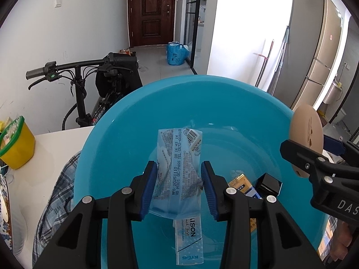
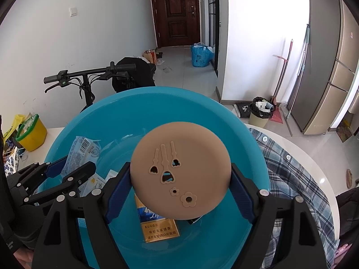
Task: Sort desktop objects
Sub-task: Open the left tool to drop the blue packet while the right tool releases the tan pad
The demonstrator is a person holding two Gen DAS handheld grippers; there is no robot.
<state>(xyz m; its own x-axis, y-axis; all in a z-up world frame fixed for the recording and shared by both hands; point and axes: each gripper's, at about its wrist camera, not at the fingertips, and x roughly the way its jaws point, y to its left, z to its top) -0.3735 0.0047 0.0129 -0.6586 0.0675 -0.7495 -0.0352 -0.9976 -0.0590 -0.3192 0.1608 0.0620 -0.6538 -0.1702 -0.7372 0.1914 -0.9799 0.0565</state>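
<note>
Here, white table (image 2: pixel 314 157) under everything, rounded at its right edge. On it, crumpled blue plaid shirt (image 2: pixel 289 174), spread on both sides of a big blue basin (image 1: pixel 139 112). Inside the basin: gold-and-blue cigarette pack (image 2: pixel 160 229) lying flat near the front, small black box (image 1: pixel 269 185) just beside it, plus one more pale wrapper (image 1: pixel 188 239) flat on the bottom. Off to the left on the table, yellow tub (image 1: pixel 19 148) with a green rim.

Above the basin, tan round silicone disc (image 2: pixel 180 170) with bell-flower cut-outs, clamped edge to edge in the right gripper (image 2: pixel 180 192), jaws spread wide to span it, blue pads pressed against its left and right rims. Lower left of it, left gripper (image 1: pixel 179 188), jaws partly drawn in and pinched on a clear printed snack packet (image 1: pixel 177 168), held upright over the basin with the barcode end up, not resting on the bottom.
</note>
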